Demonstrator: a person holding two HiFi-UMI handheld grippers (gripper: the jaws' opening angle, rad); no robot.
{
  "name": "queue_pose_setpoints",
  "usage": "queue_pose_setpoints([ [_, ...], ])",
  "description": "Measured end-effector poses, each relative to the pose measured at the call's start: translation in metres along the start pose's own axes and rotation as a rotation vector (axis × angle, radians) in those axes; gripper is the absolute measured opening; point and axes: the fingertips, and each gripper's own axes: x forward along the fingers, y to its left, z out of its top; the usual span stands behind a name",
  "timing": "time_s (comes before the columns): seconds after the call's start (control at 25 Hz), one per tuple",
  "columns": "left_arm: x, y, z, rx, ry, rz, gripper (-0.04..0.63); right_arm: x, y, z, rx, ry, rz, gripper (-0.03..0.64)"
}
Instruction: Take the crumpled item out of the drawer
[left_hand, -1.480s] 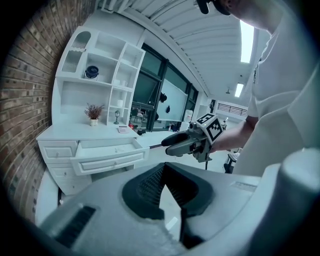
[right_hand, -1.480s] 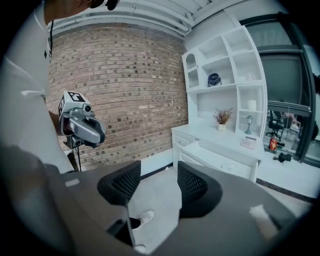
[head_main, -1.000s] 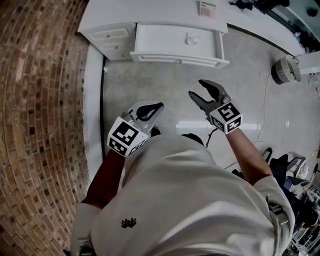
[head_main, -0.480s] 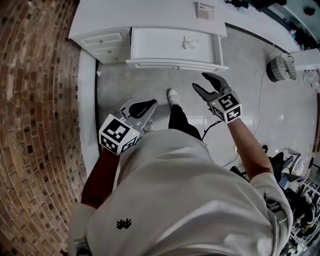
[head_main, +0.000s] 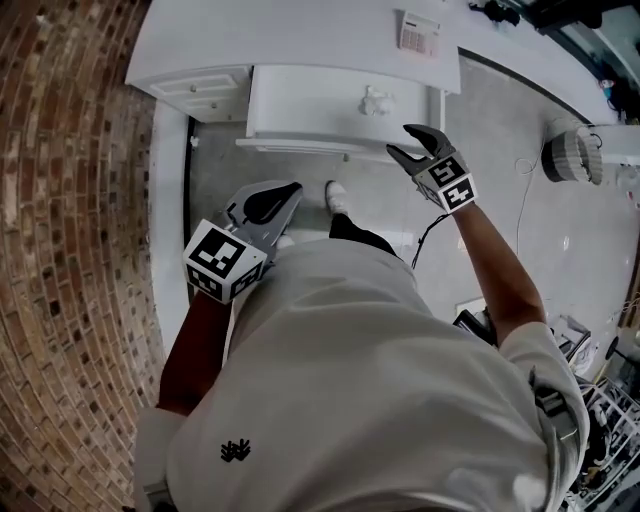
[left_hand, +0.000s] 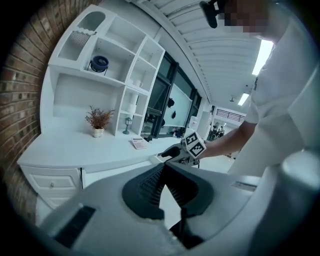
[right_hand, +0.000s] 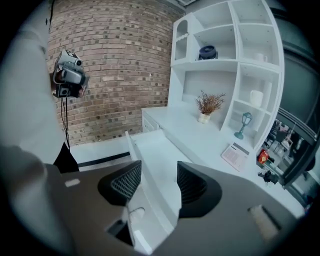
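brick wall (head_main: 70, 200), white desk (head_main: 290, 30), open drawer (head_main: 300, 105)

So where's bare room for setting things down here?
The desktop is bare from its brick-wall end to the booklet. The drawer is bare apart from the crumpled item. It is busier along the back by the plant and lantern.

You're standing in a mocked-up home study: a white desk (head_main: 300, 30) with its open drawer (head_main: 330, 100), a shelf unit (right_hand: 235, 60) over a dried-flower vase (right_hand: 204, 116), and a brick wall (head_main: 70, 250). Behind it, glass partitions (left_hand: 165, 100) and ceiling strip lights (left_hand: 262, 50) suggest a big office hall.
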Motion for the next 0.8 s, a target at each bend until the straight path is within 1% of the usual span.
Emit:
queue_pose_setpoints([
  [0.2,0.034,0.011,0.020,-0.014,0.014,0.037,0.006,0.032,-0.048,-0.023,-0.057,0.066,0.045,0.239],
  [0.36,0.057,0.018,0.030,-0.022,0.028,0.075,0.006,0.059,-0.075,-0.043,-0.080,0.100,0.085,0.241],
  [0.6,0.075,0.029,0.033,-0.057,0.047,0.138,0.006,0.095,-0.096,-0.067,-0.101,0.147,0.143,0.244],
  [0.8,0.084,0.039,0.038,-0.055,0.083,0.183,0.006,0.127,-0.104,-0.087,-0.136,0.197,0.186,0.252],
])
